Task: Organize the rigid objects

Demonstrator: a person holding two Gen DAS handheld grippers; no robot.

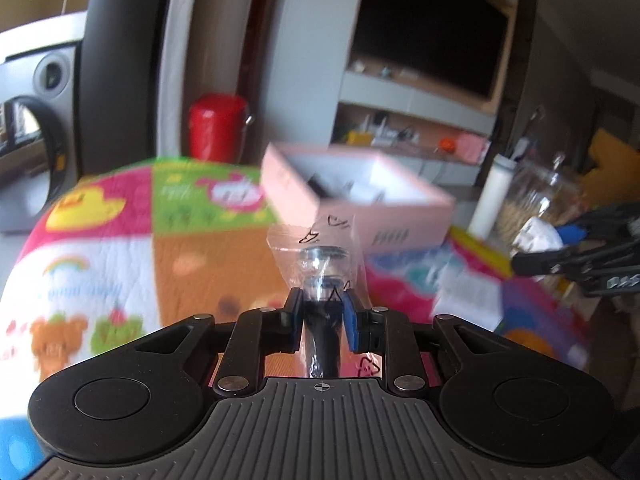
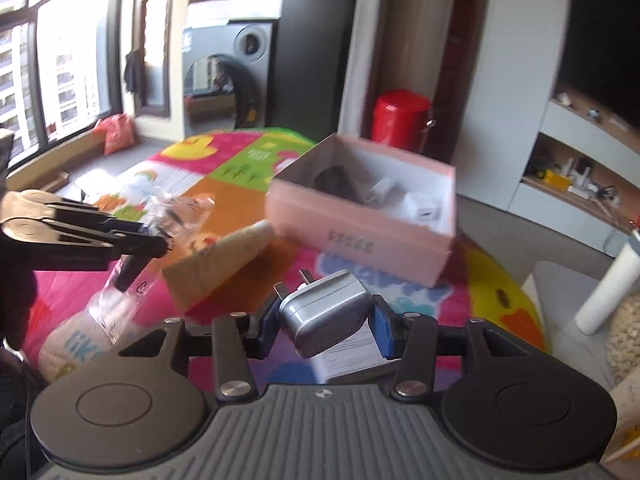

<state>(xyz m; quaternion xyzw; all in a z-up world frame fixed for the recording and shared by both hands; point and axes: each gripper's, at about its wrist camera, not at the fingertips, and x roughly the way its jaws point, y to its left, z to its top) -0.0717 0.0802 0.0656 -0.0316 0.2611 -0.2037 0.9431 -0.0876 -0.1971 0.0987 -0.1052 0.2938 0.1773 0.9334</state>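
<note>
My left gripper (image 1: 322, 312) is shut on a clear plastic bag (image 1: 320, 256) with a black and silver part inside, held above the colourful table mat. My right gripper (image 2: 326, 322) is shut on a silver plug adapter (image 2: 324, 312), prongs pointing up left. The open pink box (image 1: 360, 204) stands ahead of both grippers; in the right wrist view the box (image 2: 360, 236) holds a dark object and white chargers (image 2: 424, 208). The left gripper (image 2: 160, 240) with its bag (image 2: 176, 212) shows at the left of the right wrist view, and the right gripper (image 1: 520, 264) at the right of the left wrist view.
A cardboard cone (image 2: 224, 260) lies on the mat (image 2: 224, 196) left of the box. A red canister (image 1: 218, 128) stands behind the table. A white bottle (image 1: 494, 196) and a glass jar (image 1: 540, 196) stand at the right. A white leaflet (image 2: 352, 356) lies under the adapter.
</note>
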